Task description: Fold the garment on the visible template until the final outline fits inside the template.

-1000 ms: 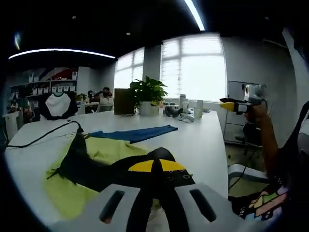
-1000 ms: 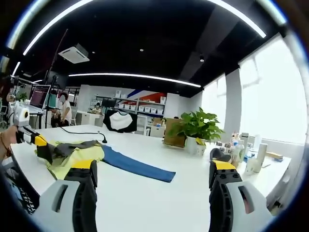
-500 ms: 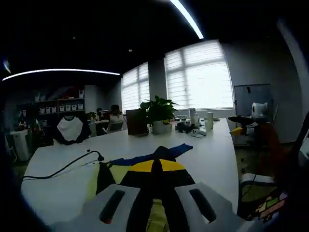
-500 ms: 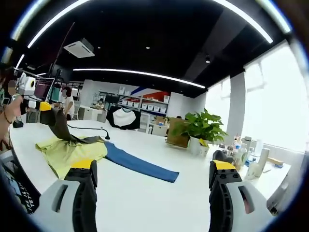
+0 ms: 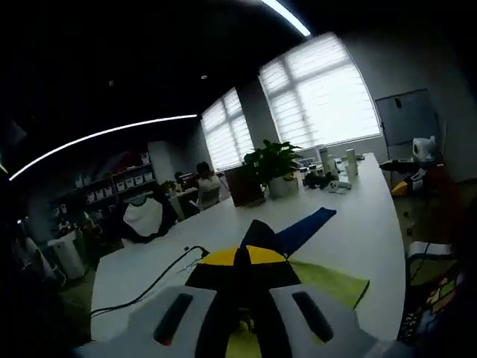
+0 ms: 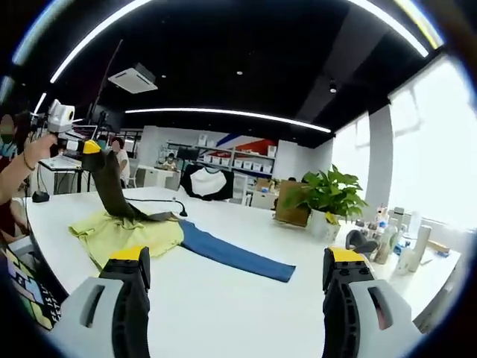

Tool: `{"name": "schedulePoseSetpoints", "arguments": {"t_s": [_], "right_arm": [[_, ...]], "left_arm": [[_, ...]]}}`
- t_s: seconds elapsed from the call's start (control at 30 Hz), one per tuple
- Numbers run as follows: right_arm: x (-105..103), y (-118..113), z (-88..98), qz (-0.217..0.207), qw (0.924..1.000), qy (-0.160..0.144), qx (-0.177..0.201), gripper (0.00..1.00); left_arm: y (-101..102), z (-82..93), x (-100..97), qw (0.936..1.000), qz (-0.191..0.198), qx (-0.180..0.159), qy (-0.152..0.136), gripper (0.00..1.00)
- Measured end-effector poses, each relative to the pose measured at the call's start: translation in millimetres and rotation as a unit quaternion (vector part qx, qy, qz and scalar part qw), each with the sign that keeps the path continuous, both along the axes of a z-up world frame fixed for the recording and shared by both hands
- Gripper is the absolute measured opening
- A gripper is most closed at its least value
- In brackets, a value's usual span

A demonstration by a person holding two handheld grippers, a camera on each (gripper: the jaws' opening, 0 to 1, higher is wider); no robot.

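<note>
In the right gripper view a yellow-green cloth (image 6: 130, 235) lies flat on the white table (image 6: 246, 313), with a long blue cloth strip (image 6: 235, 253) running right from it. A hand holds my left gripper (image 6: 91, 147) high at the far left. It is shut on a dark grey fabric piece (image 6: 112, 186), which hangs taut down to the yellow-green cloth. In the left gripper view my left gripper (image 5: 237, 257) pinches that dark fabric (image 5: 257, 235), above the yellow-green cloth (image 5: 328, 277) and blue strip (image 5: 307, 222). My right gripper (image 6: 237, 257) stands open over bare table, nothing between its fingers.
A black cable (image 6: 153, 200) trails across the table behind the cloths. A potted plant (image 6: 328, 198) and several bottles (image 6: 406, 250) stand at the far right. A black-and-white shirt (image 6: 209, 183) hangs at the back by shelves. My right gripper (image 5: 399, 186) shows beyond the table's right edge.
My left gripper has risen, pulling the dark fabric up off the yellow-green cloth until it hangs stretched. The right gripper stays open in about the same place.
</note>
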State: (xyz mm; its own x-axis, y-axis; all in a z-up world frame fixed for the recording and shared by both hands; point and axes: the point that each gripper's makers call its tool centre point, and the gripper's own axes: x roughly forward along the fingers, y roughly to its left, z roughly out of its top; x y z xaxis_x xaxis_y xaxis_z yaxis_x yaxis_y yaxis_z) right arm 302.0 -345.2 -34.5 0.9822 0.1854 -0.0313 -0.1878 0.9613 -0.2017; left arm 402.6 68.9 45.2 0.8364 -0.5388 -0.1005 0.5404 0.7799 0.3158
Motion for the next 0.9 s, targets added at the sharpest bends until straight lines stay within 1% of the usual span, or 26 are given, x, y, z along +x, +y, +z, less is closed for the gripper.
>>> {"name": "schedulePoseSetpoints", "arguments": {"t_s": [0.07,0.1,0.2,0.23,0.27,0.3,0.33,0.4,0.47,0.5,0.53,0.6,0.63,0.67,0.7,0.73,0.77,0.83,0.87,0.9], "right_arm": [[-1,-4,-4.0,-0.007,0.9999,0.01,-0.011,0.99],[-1,-4,-4.3,-0.009,0.9998,0.01,-0.012,0.99],[0,-2,-4.0,0.0,0.9999,0.008,-0.013,0.99],[0,-1,-4.4,0.005,0.9999,0.009,-0.009,0.99],[1,0,-5.0,0.007,0.9999,0.01,-0.007,0.99],[1,2,-6.5,0.012,0.9998,0.014,-0.005,0.99],[1,3,-7.4,0.015,0.9997,0.016,-0.005,0.99],[1,5,-7.0,0.019,0.9997,0.016,-0.002,0.99],[1,9,-5.7,0.025,0.9995,0.016,-0.008,0.99],[1,10,-4.7,0.027,0.9995,0.015,-0.008,0.99],[1,10,-2.0,0.025,0.9996,0.012,-0.003,0.99],[0,9,-0.5,0.021,0.9997,0.01,-0.003,0.99],[0,9,-0.5,0.021,0.9997,0.01,-0.004,0.99],[-1,10,-1.1,0.021,0.9997,0.011,-0.006,0.99],[-1,11,-2.1,0.022,0.9997,0.013,-0.006,0.99],[0,12,-3.7,0.024,0.9996,0.017,-0.003,0.99],[2,12,-4.3,0.026,0.9995,0.019,0.0,0.99],[4,13,-4.3,0.029,0.9993,0.02,0.012,0.99],[5,16,-1.6,0.035,0.9989,0.013,0.027,0.99],[5,17,-0.8,0.039,0.9986,0.011,0.032,0.99]], "left_arm": [[11,4.2,6.2,0.9995,0.013,0.027,-0.014,0.02],[23,6.0,12.5,0.9984,0.035,0.041,-0.016,0.02],[48,7.3,25.7,0.9953,0.067,0.069,-0.016,0.02],[52,8.0,29.1,0.9949,0.068,0.073,-0.017,0.02],[58,11.5,34.5,0.9964,0.062,0.056,-0.014,0.02],[61,13.4,38.4,0.9976,0.063,0.028,-0.005,0.02],[72,13.9,45.4,0.9969,0.077,0.014,0.007,0.02],[96,13.3,58.1,0.9929,0.112,0.04,0.004,0.02],[115,11.6,69.5,0.989,0.138,0.054,0.001,0.02],[122,10.6,72.8,0.988,0.146,0.049,0.002,0.02],[135,9.2,78.6,0.9856,0.164,0.039,0.003,0.02],[148,5.9,83.5,0.9837,0.178,0.025,0.012,0.02],[157,5.2,87.3,0.9825,0.184,0.026,0.012,0.02],[163,4.4,89.0,0.9806,0.193,0.032,0.01,0.02],[175,2.2,91.0,0.9767,0.209,0.046,0.01,0.02],[178,1.2,91.7,0.9757,0.213,0.048,0.011,0.02],[186,-1.6,93.7,0.9739,0.22,0.052,0.013,0.02],[198,-7.0,98.6,0.9717,0.226,0.068,0.016,0.02],[205,-8.9,101.6,0.9697,0.233,0.072,0.015,0.02],[214,-12.5,104.4,0.9669,0.242,0.078,0.019,0.02]]}}
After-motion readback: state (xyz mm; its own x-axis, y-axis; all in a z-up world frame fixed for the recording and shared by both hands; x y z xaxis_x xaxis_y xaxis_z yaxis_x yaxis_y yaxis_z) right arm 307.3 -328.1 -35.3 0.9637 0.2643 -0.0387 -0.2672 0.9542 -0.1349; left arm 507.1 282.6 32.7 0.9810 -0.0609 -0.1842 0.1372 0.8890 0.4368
